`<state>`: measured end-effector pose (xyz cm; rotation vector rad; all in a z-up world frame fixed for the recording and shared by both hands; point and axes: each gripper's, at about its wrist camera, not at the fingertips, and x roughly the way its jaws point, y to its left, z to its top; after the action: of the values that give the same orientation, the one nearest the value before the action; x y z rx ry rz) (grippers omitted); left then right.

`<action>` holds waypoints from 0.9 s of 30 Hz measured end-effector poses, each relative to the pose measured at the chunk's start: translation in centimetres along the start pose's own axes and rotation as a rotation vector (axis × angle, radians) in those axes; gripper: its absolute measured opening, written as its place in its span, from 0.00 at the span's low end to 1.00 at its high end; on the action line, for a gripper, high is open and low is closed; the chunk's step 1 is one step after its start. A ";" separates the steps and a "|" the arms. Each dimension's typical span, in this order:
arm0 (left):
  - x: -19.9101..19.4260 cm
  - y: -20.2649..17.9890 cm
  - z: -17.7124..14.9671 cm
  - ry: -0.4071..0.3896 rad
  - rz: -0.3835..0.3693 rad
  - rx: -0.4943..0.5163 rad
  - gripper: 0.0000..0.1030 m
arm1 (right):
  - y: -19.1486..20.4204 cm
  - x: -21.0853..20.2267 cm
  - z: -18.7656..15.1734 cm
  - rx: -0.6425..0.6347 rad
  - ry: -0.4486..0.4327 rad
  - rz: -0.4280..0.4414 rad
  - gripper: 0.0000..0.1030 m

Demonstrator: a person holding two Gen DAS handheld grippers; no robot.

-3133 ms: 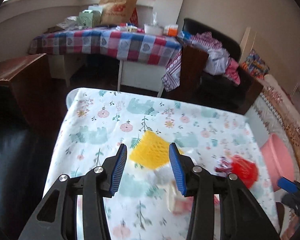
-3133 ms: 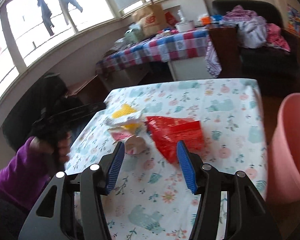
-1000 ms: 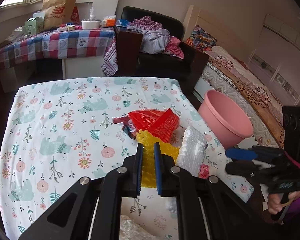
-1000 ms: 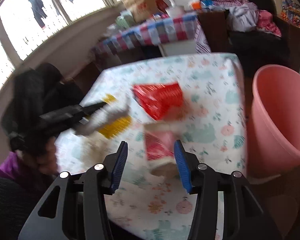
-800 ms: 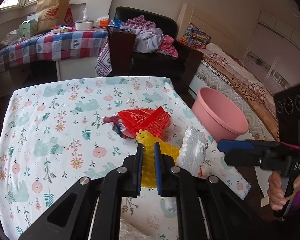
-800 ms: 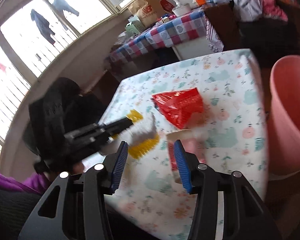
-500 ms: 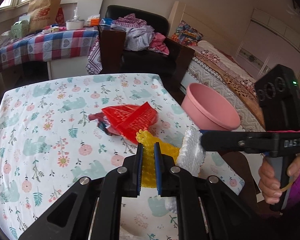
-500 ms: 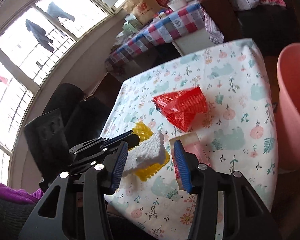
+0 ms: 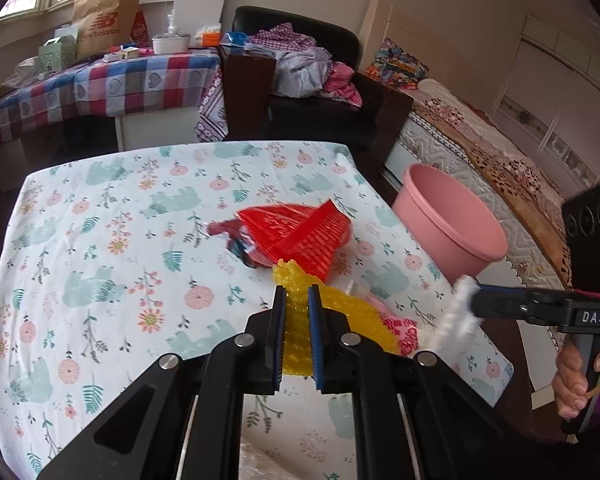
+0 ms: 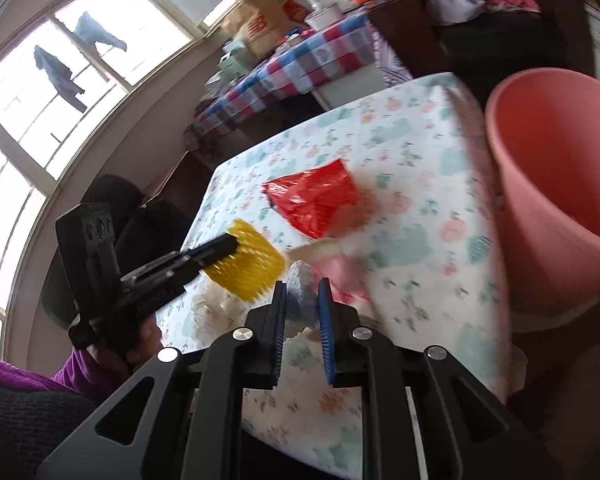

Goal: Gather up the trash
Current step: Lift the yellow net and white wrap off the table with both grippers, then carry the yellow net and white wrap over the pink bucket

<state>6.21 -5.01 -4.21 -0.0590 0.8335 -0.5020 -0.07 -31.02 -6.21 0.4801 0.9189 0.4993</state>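
White foam (image 9: 458, 312) lifted, seemingly in right gripper (image 10: 303, 284).

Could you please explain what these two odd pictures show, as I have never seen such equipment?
No robot here: a person holds a hand-operated gripper in each hand, each carrying a fisheye camera looking along its fingers. One picture comes from the left gripper, shut on a yellow foam net. The other comes from the right gripper, shut on a white foam net. Each view also shows the other gripper. A red wrapper lies on the floral tablecloth, with a pink packet beside the nets. A pink bucket stands next to the table, probably for the trash.
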 end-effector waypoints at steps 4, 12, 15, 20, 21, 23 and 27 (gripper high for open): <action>-0.3 0.3 0.2 -0.005 0.000 -0.015 0.09 | -1.4 -1.4 -1.0 0.030 0.022 -0.043 0.16; -0.7 -0.2 0.2 -0.016 0.003 -0.006 0.09 | -2.8 -2.6 -1.5 0.012 -0.040 -0.223 0.16; -1.2 -0.6 0.4 -0.026 0.011 0.005 0.09 | -2.4 -3.4 -1.2 -0.015 -0.088 -0.257 0.16; -1.8 -1.3 1.0 -0.046 0.003 0.005 0.09 | -1.3 -5.1 -1.0 -0.071 -0.199 -0.325 0.16; -1.9 -1.6 1.1 -0.052 0.000 0.008 0.09 | -1.0 -5.4 -1.0 -0.087 -0.218 -0.343 0.16; -2.0 -2.2 1.6 -0.064 -0.007 0.015 0.09 | -0.6 -6.2 -1.0 -0.113 -0.259 -0.379 0.16; -1.7 -4.2 2.8 -0.082 -0.020 0.041 0.09 | -1.0 -8.3 -0.8 -0.119 -0.352 -0.449 0.16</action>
<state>5.55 -8.36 -0.07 -0.0499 0.7426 -0.5324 -4.74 -36.62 -2.04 0.2299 0.6261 0.0539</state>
